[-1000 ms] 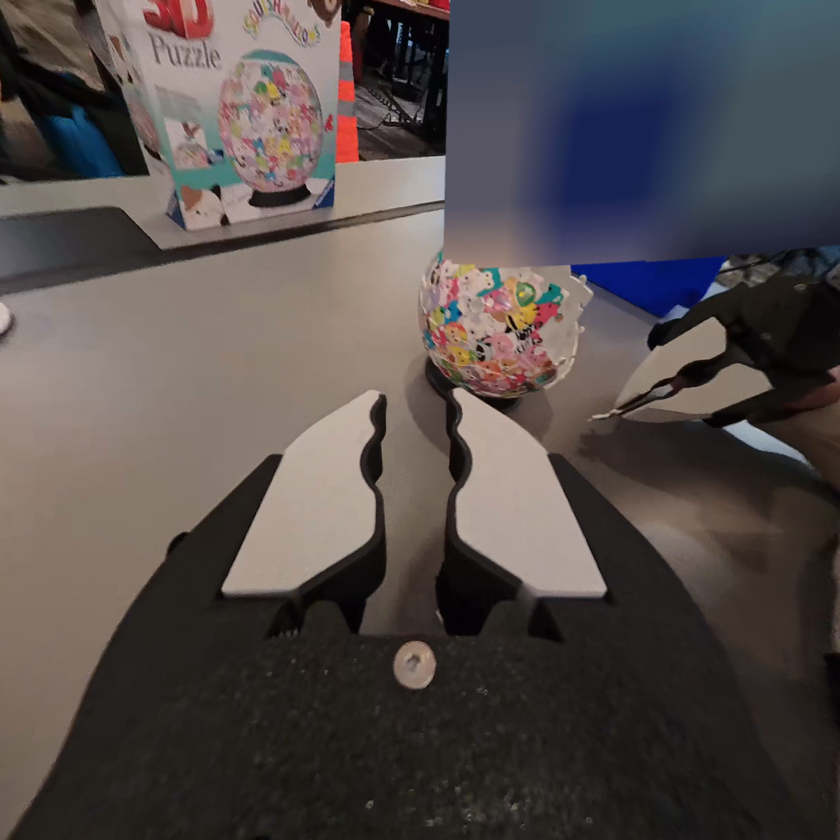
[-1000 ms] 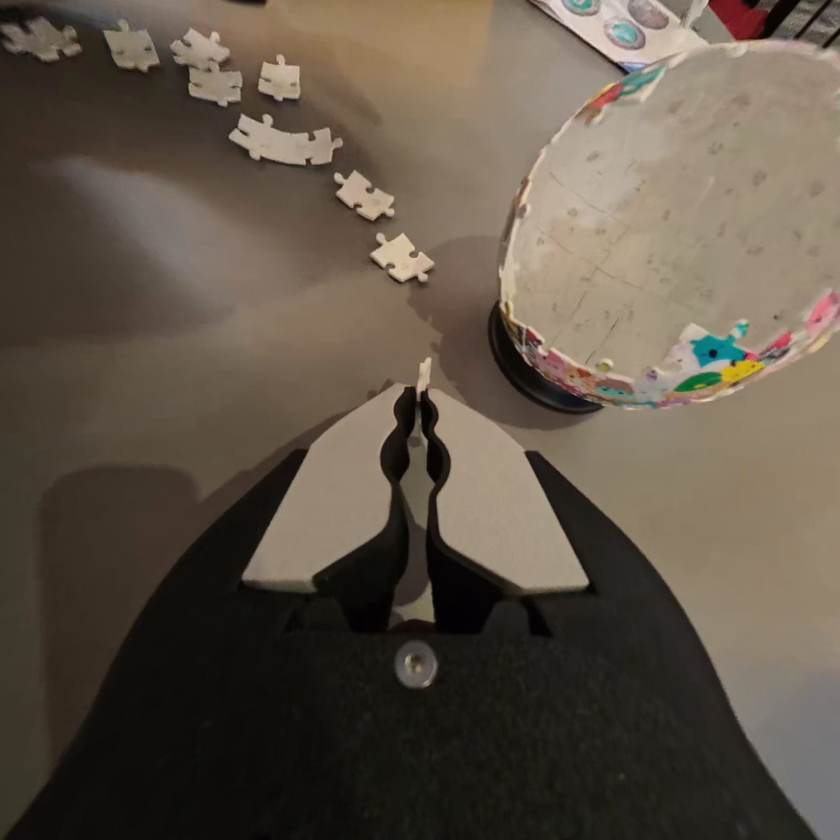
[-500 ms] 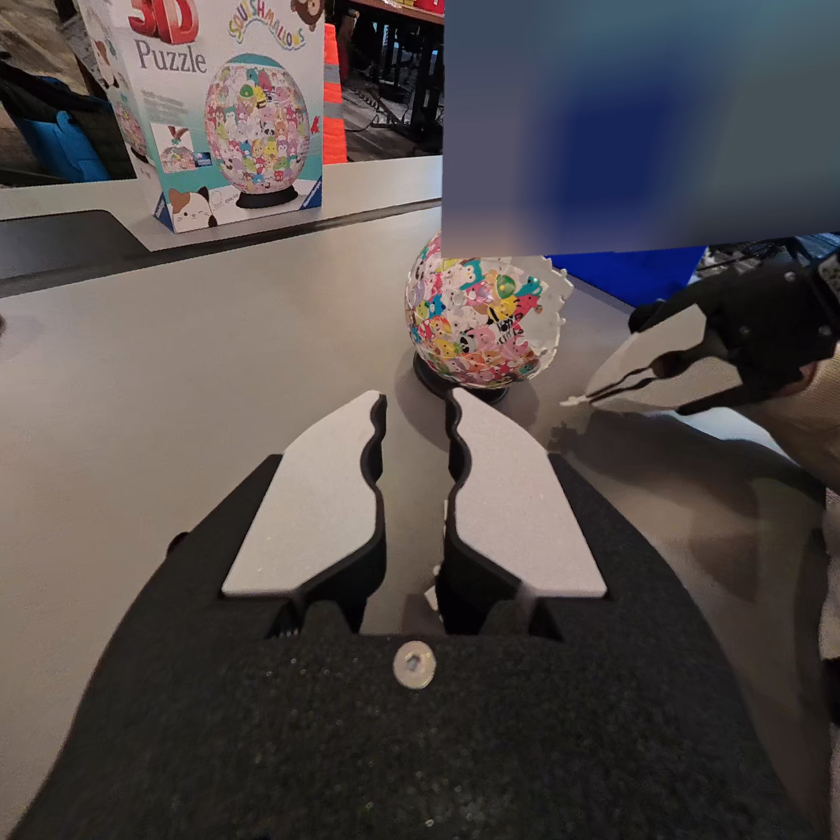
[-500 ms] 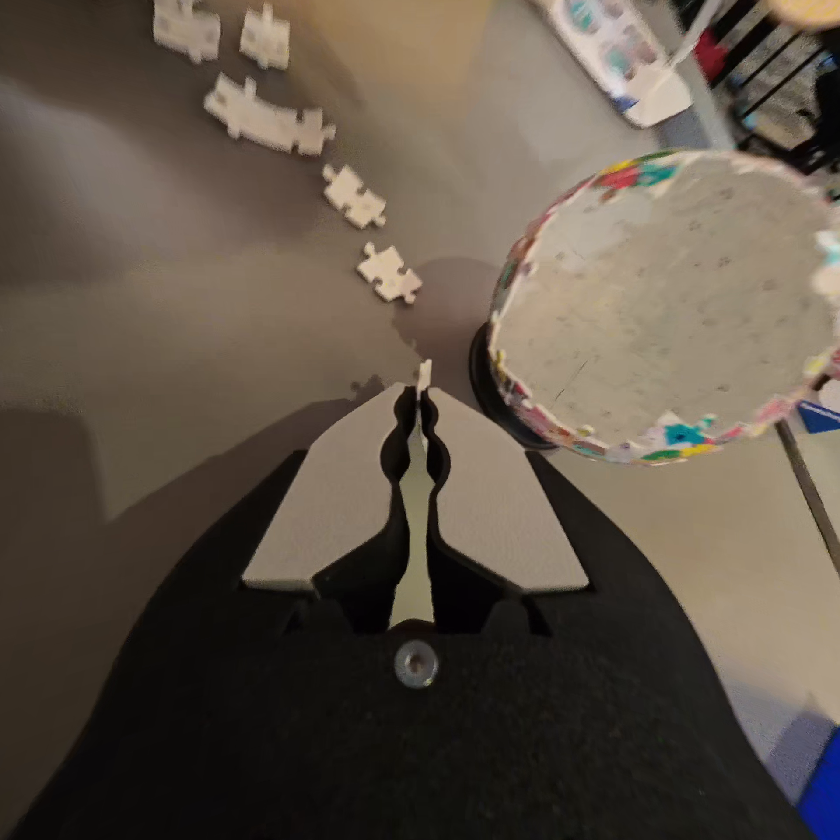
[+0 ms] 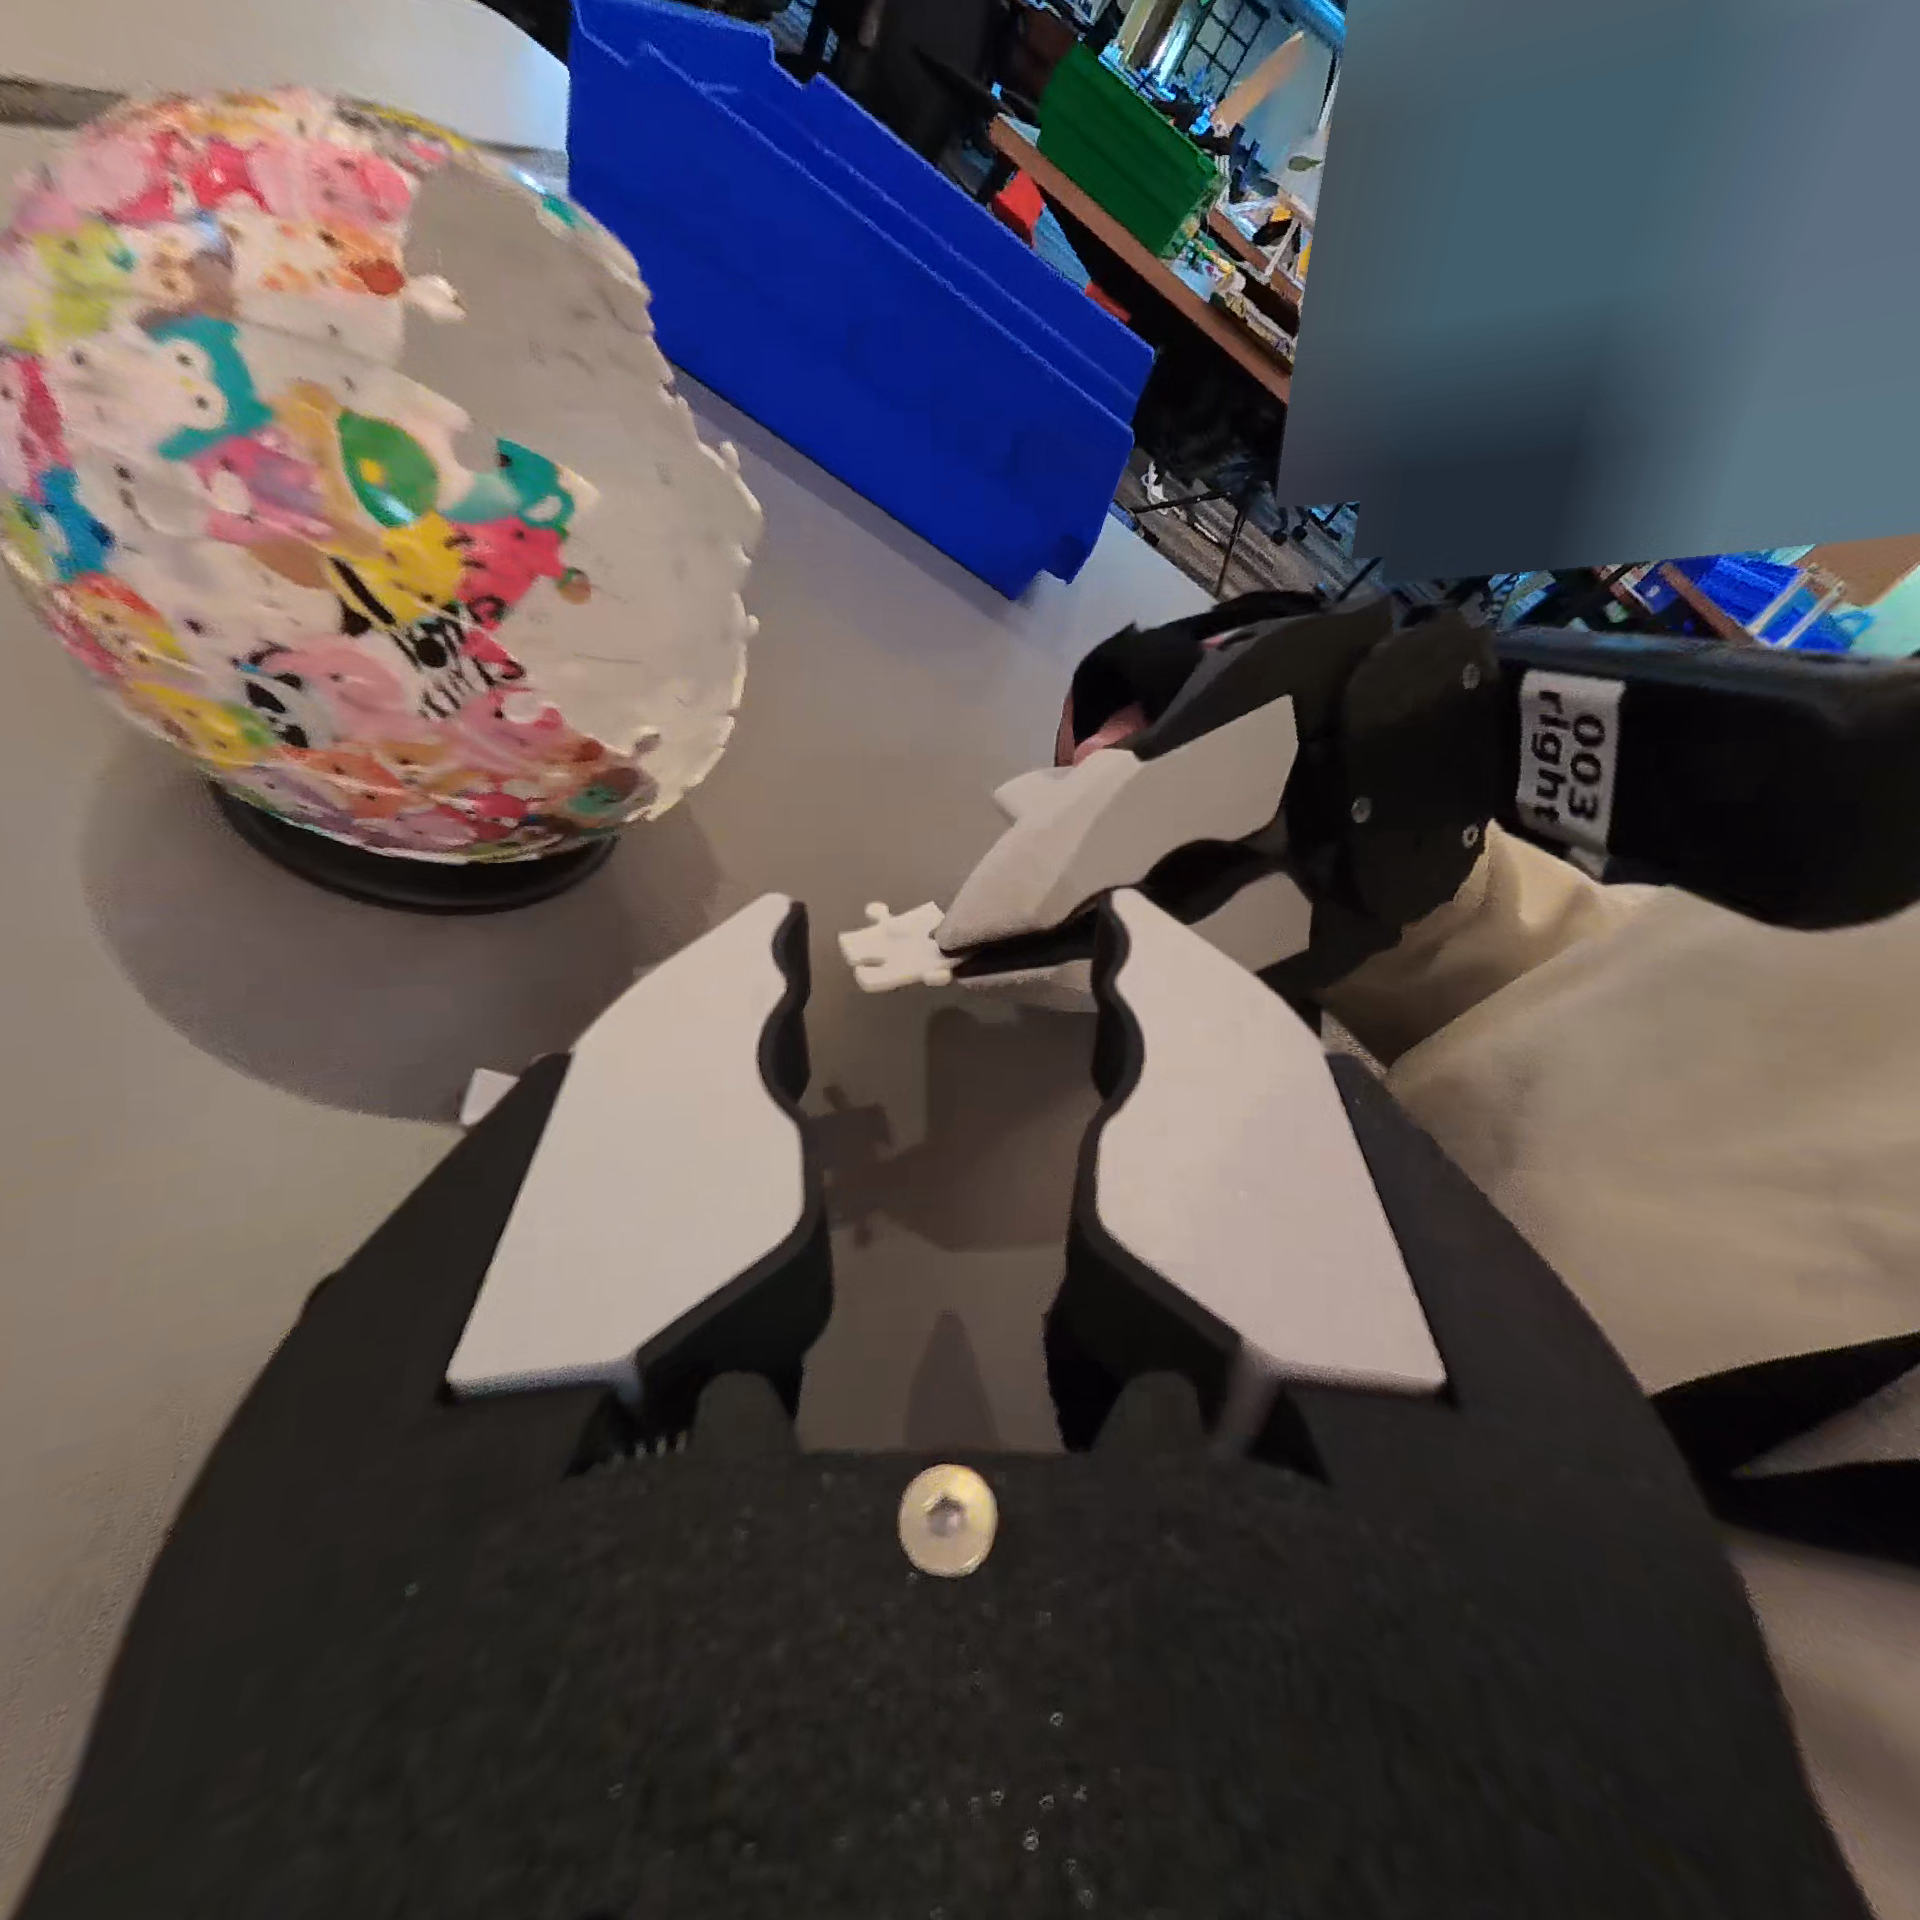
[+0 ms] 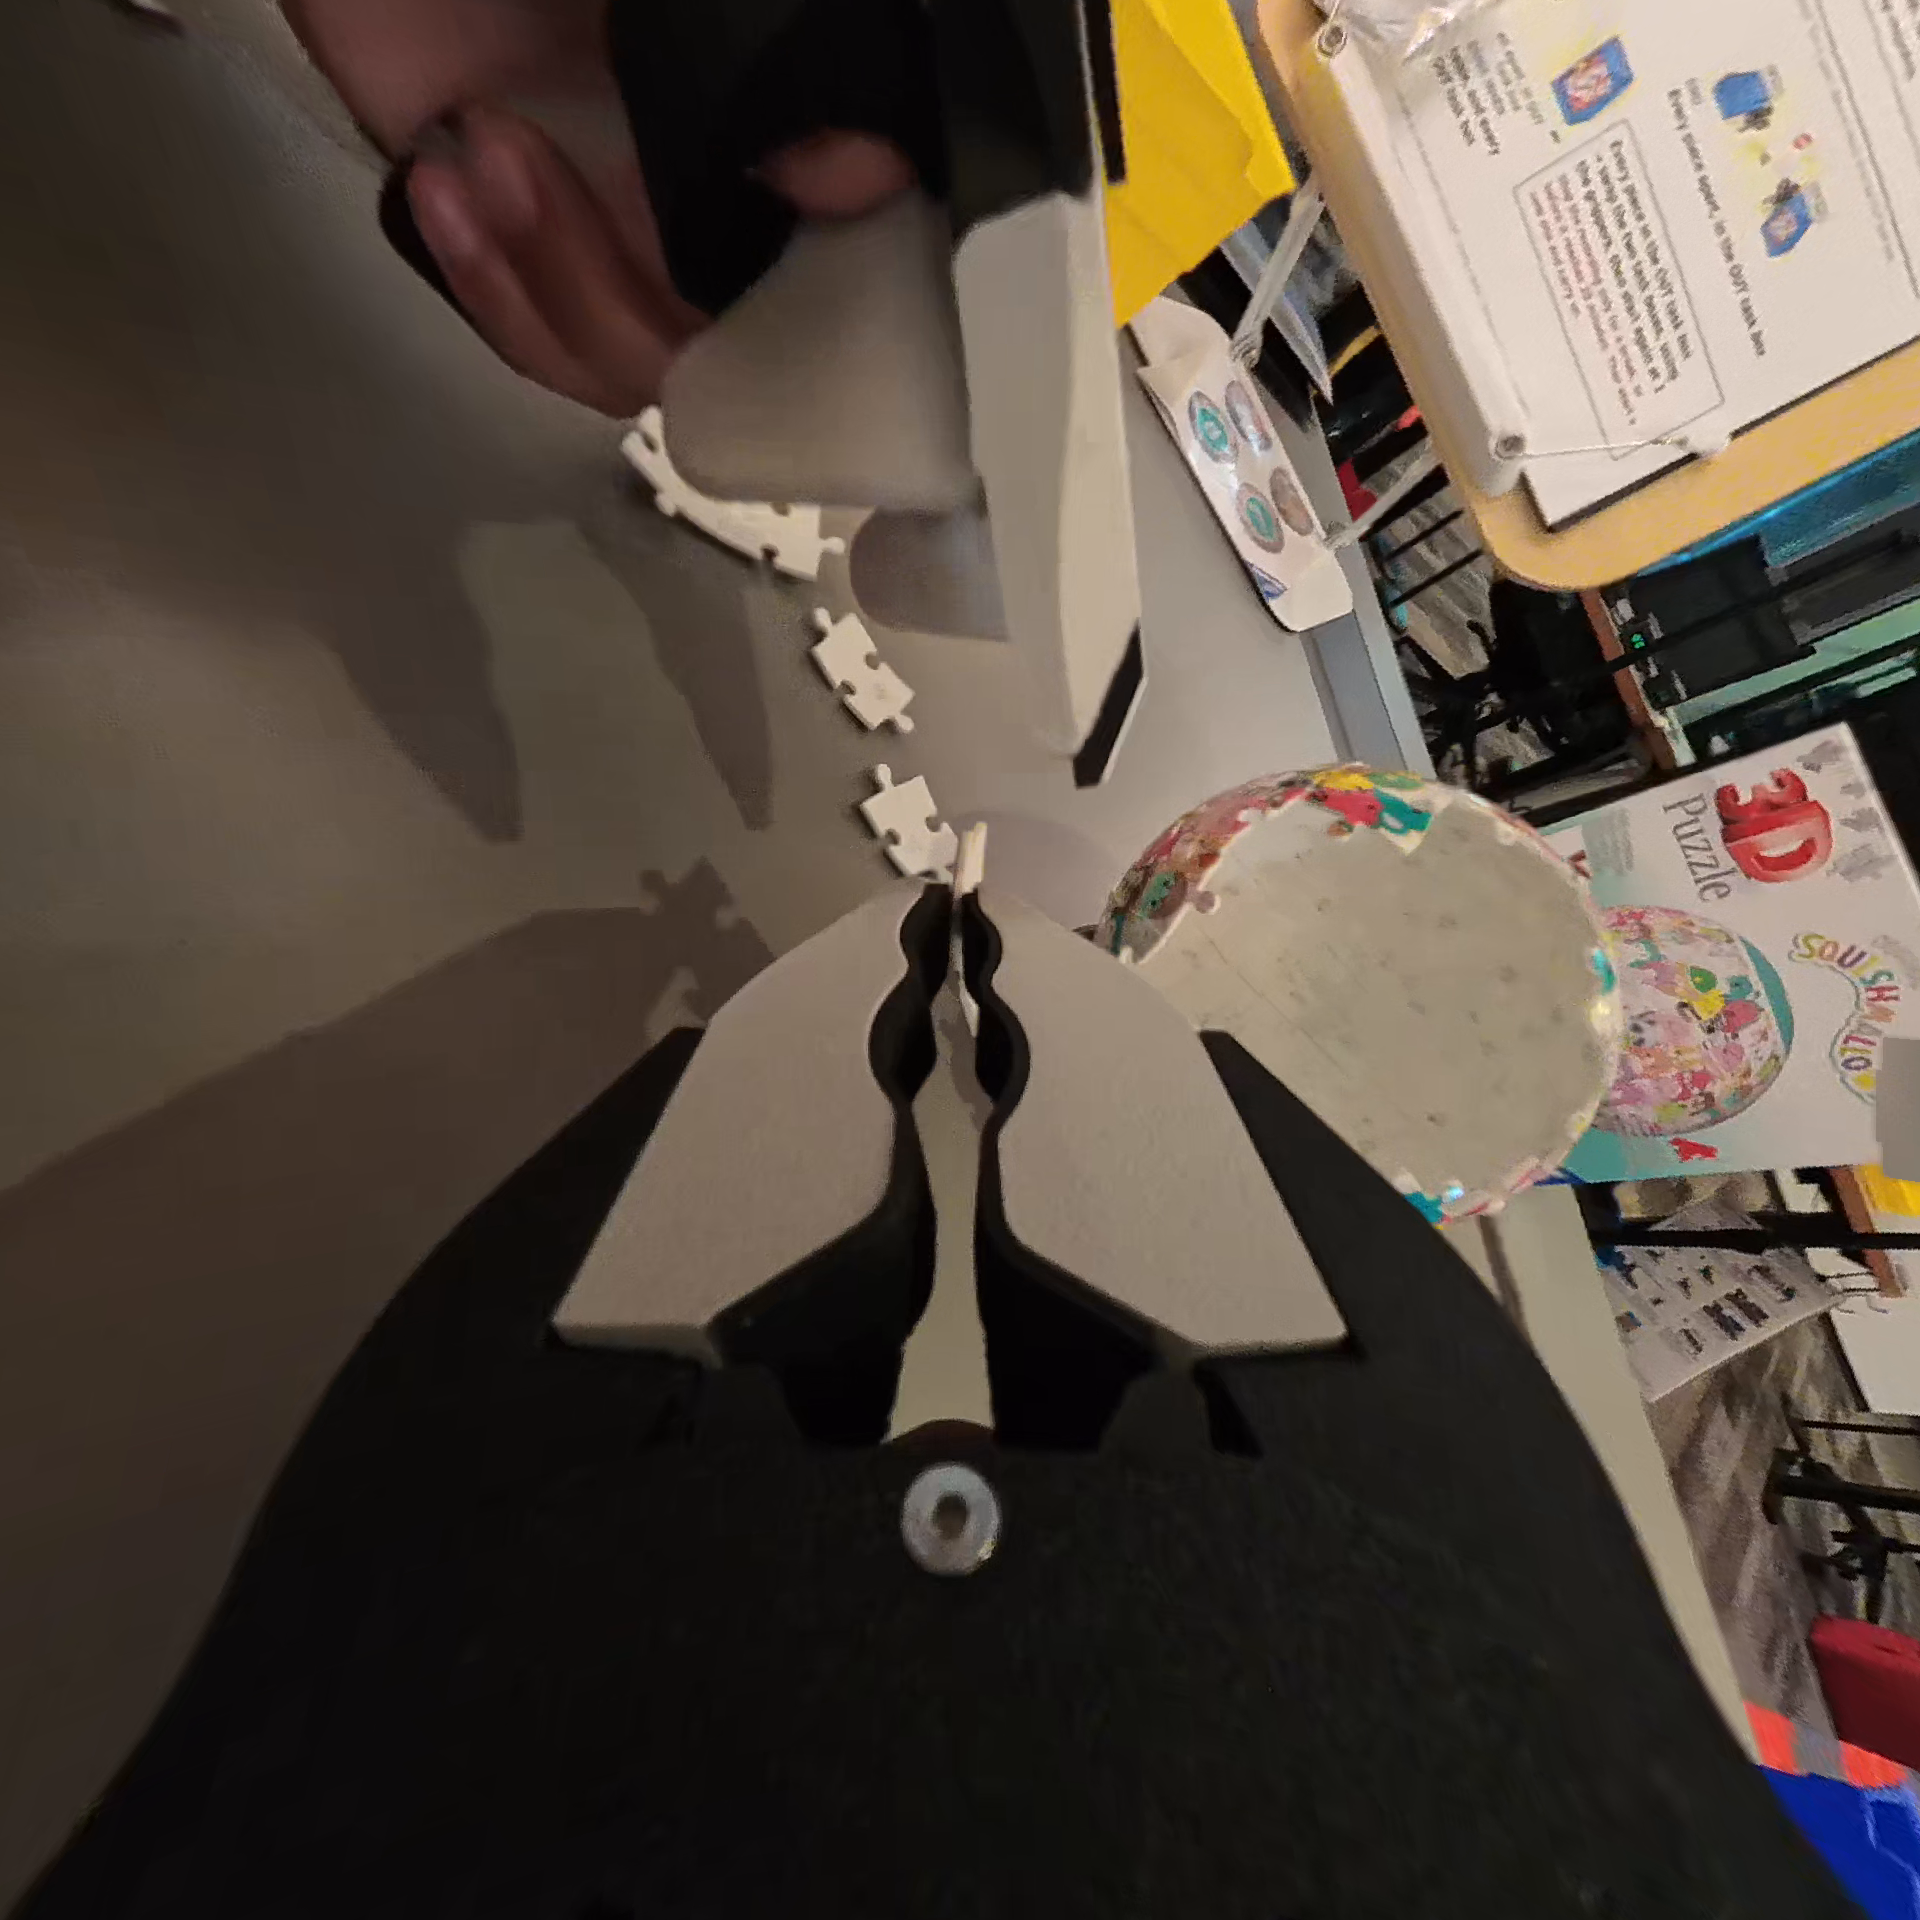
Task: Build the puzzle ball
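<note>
Closer now than a second ago, the half-built, brightly patterned puzzle ball (image 5: pixel 343 488) fills the left wrist view's upper left, sitting on its black ring stand (image 5: pixel 416 873) on the grey table (image 5: pixel 156 1143). Behind the ball lies a long blue plastic bin (image 5: pixel 852 312). Right of the ball, the left gripper (image 5: pixel 945 977) hangs with fingers spread and empty. The right gripper (image 5: pixel 951 940) is pinched on a small white puzzle piece (image 5: pixel 896 943), held just before the left's fingertips. Loose white pieces (image 6: pixel 862 670) trail away from the ball.
</note>
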A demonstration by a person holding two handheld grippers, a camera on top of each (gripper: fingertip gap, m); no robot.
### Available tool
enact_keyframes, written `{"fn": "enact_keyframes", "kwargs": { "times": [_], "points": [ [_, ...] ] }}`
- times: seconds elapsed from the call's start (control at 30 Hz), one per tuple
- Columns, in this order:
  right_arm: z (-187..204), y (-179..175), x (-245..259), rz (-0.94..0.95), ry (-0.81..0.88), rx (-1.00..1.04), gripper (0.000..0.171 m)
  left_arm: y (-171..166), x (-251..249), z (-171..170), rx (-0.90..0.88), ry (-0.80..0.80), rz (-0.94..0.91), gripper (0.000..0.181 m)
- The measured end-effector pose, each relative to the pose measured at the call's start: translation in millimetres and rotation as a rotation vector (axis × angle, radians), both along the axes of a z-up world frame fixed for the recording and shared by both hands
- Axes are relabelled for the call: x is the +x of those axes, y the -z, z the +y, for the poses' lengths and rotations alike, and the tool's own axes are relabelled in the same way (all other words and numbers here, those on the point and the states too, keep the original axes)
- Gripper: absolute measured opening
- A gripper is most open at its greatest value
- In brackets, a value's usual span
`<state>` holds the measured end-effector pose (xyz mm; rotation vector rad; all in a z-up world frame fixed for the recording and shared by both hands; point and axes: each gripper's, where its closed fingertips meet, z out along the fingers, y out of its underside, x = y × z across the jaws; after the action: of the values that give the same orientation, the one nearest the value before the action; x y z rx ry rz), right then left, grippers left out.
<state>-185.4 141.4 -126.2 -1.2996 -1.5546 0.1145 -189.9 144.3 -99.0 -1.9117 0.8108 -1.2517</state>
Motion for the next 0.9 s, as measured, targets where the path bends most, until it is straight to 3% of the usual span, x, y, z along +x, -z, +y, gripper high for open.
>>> {"fn": "enact_keyframes", "kwargs": {
  "times": [0.1, 0.23, 0.33, 0.43, 0.53, 0.6, 0.8, 0.9],
  "points": [
    [-5.0, -3.0, -0.9, 0.015, -0.006, 0.014, 0.002, 9.5, -0.7, -2.2, -0.020, 0.011, 0.039, 0.046],
    [2.9, 3.0, 7.3, 0.083, 0.054, -0.129, 0.002, 8.7, -10.2, 5.3, 0.022, -0.036, 0.050, 0.044],
    [14.3, 20.2, 25.5, 0.039, 0.135, -0.257, 0.002, 27.8, -23.5, 15.7, 0.140, -0.070, 0.208, 0.044],
    [19.0, 22.1, 27.0, 0.111, 0.197, -0.419, 0.002, 36.3, -30.4, 17.6, 0.296, -0.082, 0.354, 0.044],
    [22.1, 23.0, 29.8, 0.132, 0.226, -0.519, 0.002, 35.1, -24.3, 9.2, 0.295, -0.074, 0.343, 0.044],
    [27.3, 24.5, 38.8, 0.045, 0.247, -0.554, 0.002, 29.2, -17.0, 1.2, 0.268, -0.045, 0.290, 0.041],
    [22.6, -19.0, 31.3, -0.127, 0.114, -0.820, 0.002, 19.2, -20.9, -8.9, 0.298, -0.074, 0.272, 0.039],
    [13.4, -38.1, 18.6, -0.104, 0.046, -0.886, 0.002, 8.8, -17.3, -17.9, 0.309, -0.083, 0.227, 0.039]
  ]
}}
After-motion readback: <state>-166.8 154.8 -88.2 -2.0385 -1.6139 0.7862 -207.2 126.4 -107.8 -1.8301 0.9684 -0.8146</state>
